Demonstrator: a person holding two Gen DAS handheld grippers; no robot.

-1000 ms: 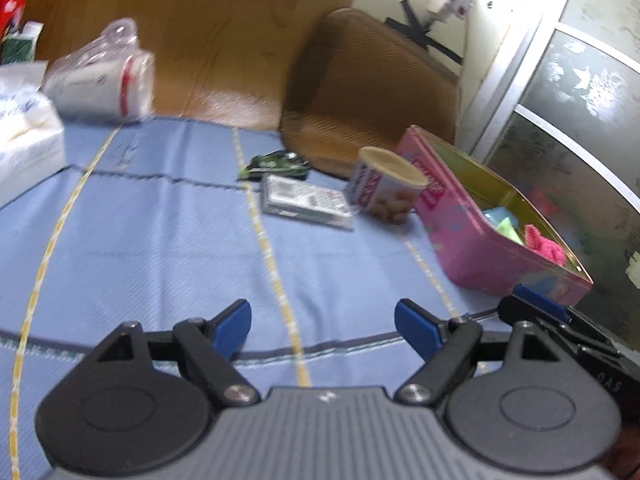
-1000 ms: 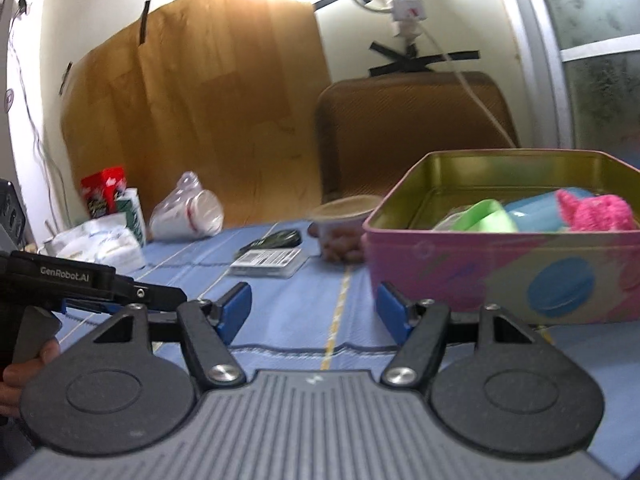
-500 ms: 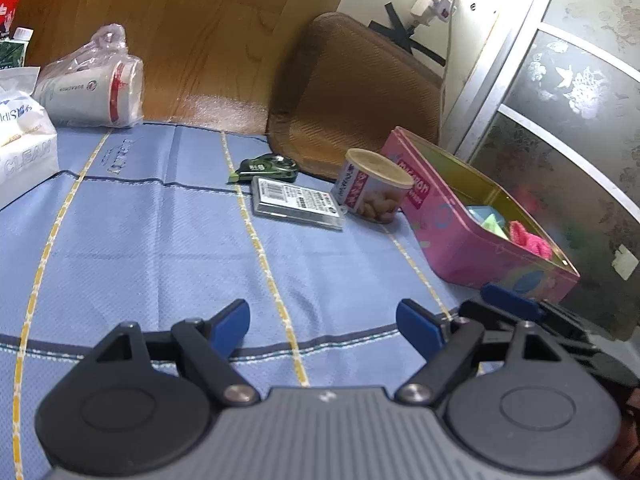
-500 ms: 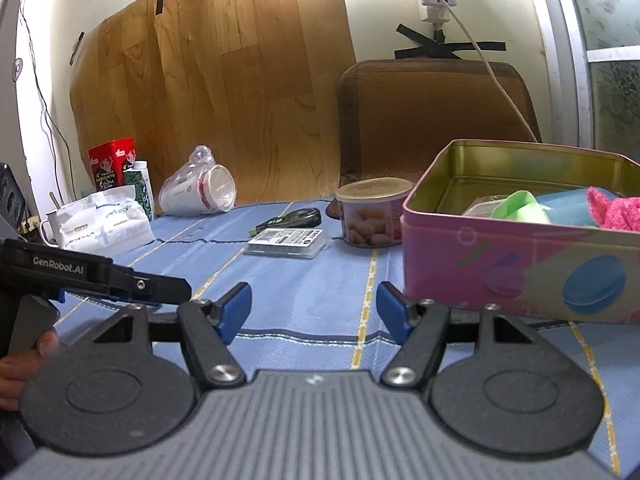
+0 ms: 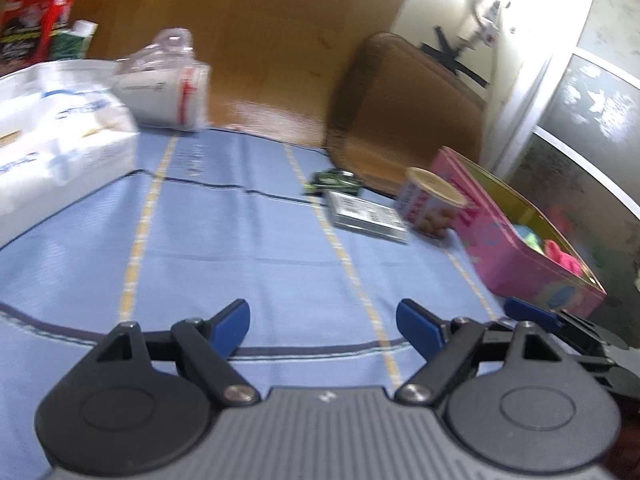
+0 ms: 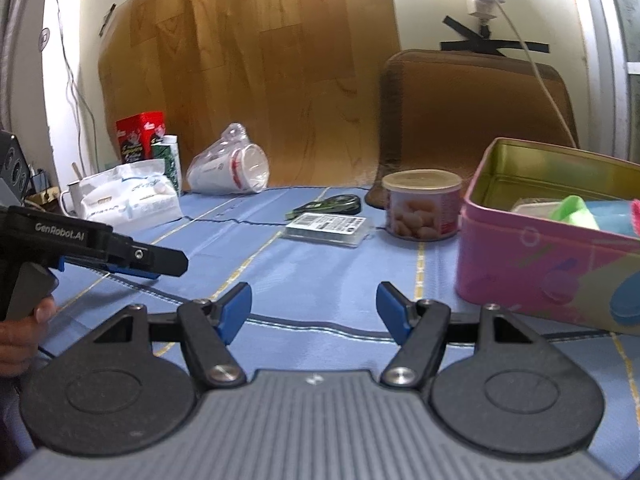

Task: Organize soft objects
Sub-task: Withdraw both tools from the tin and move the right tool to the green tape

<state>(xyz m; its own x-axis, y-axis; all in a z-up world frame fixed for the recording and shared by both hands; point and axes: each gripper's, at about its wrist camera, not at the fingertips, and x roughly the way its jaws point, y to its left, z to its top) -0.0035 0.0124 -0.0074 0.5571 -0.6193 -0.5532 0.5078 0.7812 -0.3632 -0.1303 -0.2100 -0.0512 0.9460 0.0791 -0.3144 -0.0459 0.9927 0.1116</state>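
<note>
Left wrist view
Left tool (image 5: pixel 323 322): one, two blue-tipped fingers spread wide, nothing between them, hanging over the blue cloth (image 5: pixel 240 248) on the worktop.
Right tool (image 5: pixel 560 324): one, seen in part at the lower right, just in front of the tin; its spread cannot be told from here.
Pink tin (image 5: pixel 516 248): one, lidless, at the right on the cloth; soft things lie inside, one pink (image 5: pixel 564 254) and one green (image 5: pixel 534 238), both blurred.
Can (image 5: pixel 432 208): one, round, just beside the tin's far end.
Flat packet (image 5: pixel 366 218): one, lying beside the can.
Dark green item (image 5: pixel 334 182): one, behind the packet; too blurred to name.
White bag (image 5: pixel 60 152): one, at the left edge.
Bagged cups (image 5: pixel 168 88): one bundle on its side; the number of cups cannot be counted.
Cartons: one red (image 5: pixel 36 24), one green-and-white (image 5: pixel 74 42), at the far left.

Right wrist view
Right tool (image 6: pixel 314 314): two blue fingers spread apart, empty.
Left tool (image 6: pixel 132 260): enters from the left, held by a hand (image 6: pixel 20 340).
Pink tin (image 6: pixel 540 268): at the right, close to the right finger, holding one green piece (image 6: pixel 574 212), one blue piece (image 6: pixel 612 216) and a pink edge.
Can (image 6: pixel 422 210): upright, beside the tin.
Brown chair back (image 6: pixel 476 112): one, behind the worktop.
</note>
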